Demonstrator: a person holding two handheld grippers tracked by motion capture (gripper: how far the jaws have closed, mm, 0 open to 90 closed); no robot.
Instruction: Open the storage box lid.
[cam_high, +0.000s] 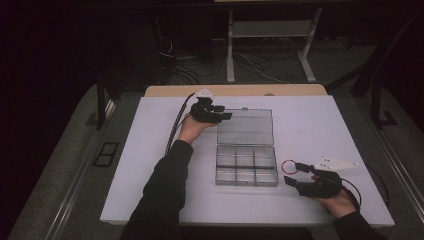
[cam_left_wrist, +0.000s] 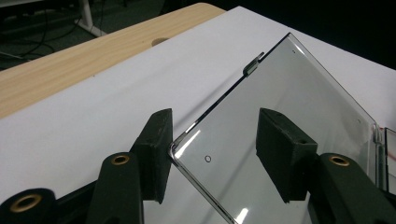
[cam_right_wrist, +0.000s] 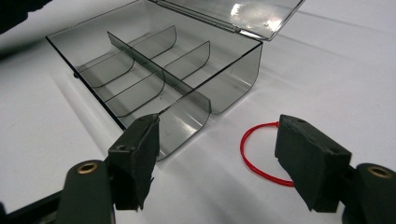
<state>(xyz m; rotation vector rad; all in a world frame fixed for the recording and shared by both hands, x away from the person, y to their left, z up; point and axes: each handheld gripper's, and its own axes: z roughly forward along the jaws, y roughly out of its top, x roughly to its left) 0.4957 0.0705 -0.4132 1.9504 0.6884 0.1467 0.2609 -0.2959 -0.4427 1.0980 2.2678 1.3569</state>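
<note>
The box (cam_high: 246, 165) sits mid-worktop with its lid (cam_high: 245, 127) already laid back flat toward the far edge, the left gripper (cam_high: 223, 112) spread around the lid's corner without pinching, while the right gripper (cam_high: 295, 172) hangs spread over the red band (cam_right_wrist: 259, 156), still to be picked up.

Dim room, bright table, lid (cam_left_wrist: 289, 135) glare

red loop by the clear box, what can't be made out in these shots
- Thin red loop: right gripper view, its near right part is hidden behind the right gripper's black pad; high view, too small to tell its material.
- Clear plastic compartment box: contents too faint in the dim high view.
- Clear hinged lid: left gripper view, cut off at the frame's edge.
</note>
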